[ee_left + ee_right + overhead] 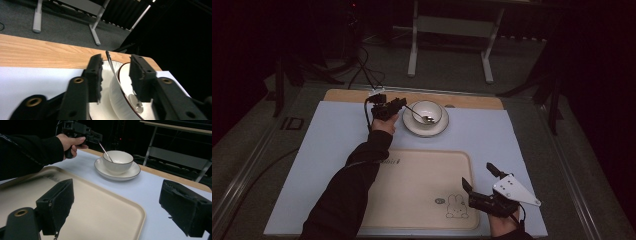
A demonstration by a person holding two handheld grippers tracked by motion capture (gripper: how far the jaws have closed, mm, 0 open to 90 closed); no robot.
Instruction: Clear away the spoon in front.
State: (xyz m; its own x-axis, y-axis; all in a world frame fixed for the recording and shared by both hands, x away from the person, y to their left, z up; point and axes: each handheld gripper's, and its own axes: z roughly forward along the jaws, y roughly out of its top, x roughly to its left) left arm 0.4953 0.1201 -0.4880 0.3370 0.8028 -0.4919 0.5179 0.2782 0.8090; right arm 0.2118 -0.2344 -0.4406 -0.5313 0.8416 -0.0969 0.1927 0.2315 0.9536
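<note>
Left gripper view is giving us the key relation: the left gripper (115,75) is standing with its jaws parted either side of the spoon (113,68) handle, and I'm not seeing either pad touching it yet. The handle is a thin strip of bright metal, its long axis rising out of the bowl (120,100) and leaning toward the hand, so the gap is lining up across it. The spoon's rounded end is resting down inside the bowl. The bowl is glossy white ceramic with a dark rim, sitting on a matching saucer (412,127) at the far side of the worktop (337,130). This hand is clearly the nearer one. Well apart, the right gripper (479,185) is waiting with jaws spread wide at the near corner of the smooth cream tray (412,185), grasping nothing.
</note>
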